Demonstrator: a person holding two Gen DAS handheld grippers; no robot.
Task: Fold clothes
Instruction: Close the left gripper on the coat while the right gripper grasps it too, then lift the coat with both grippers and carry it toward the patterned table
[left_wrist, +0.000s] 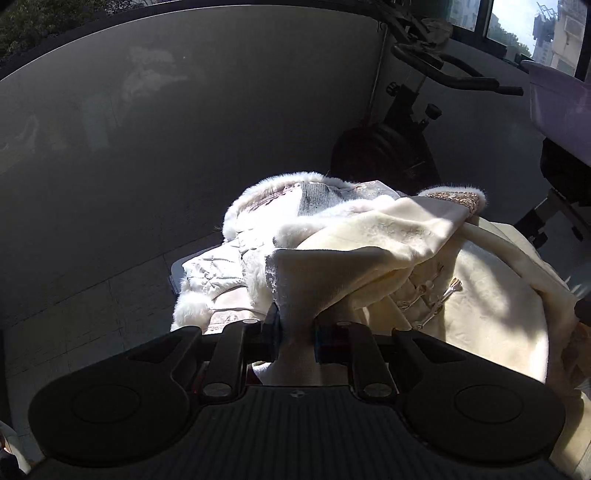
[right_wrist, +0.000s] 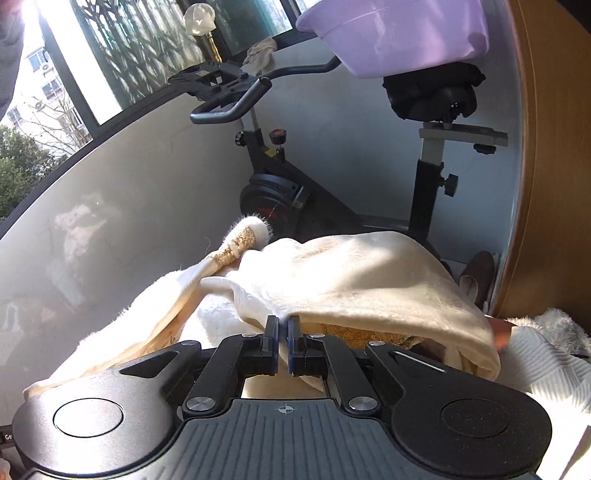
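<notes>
Black finger linkages fill the bottom of both wrist views. Between the fingers of the left tool (left_wrist: 296, 334) a thick bunch of the cream garment (left_wrist: 369, 254) is clamped; the fingers stand somewhat apart only because the cloth fills the gap. From that grip the fabric rises ahead of the tool and spreads off to its right in sunlit folds, with small toggle fastenings (left_wrist: 439, 299) hanging just right of the grip. Ahead and slightly left of the left tool lies a white quilted coat (left_wrist: 210, 277) with fur trim, its collar turned open.

Fingers of the right tool (right_wrist: 283, 332) are nearly closed, pinching a thin edge of the same cream garment (right_wrist: 351, 280). The cloth mounds up directly ahead of this tool and trails away to its left, where a gold-embroidered, fur-tipped cuff (right_wrist: 247, 236) sticks up. Far right of the tool a ribbed white sleeve (right_wrist: 546, 354) shows.

Beyond the cloth stands an exercise bike (right_wrist: 273, 162) against the grey wall, with a lilac basin (right_wrist: 399, 33) resting above its saddle.
</notes>
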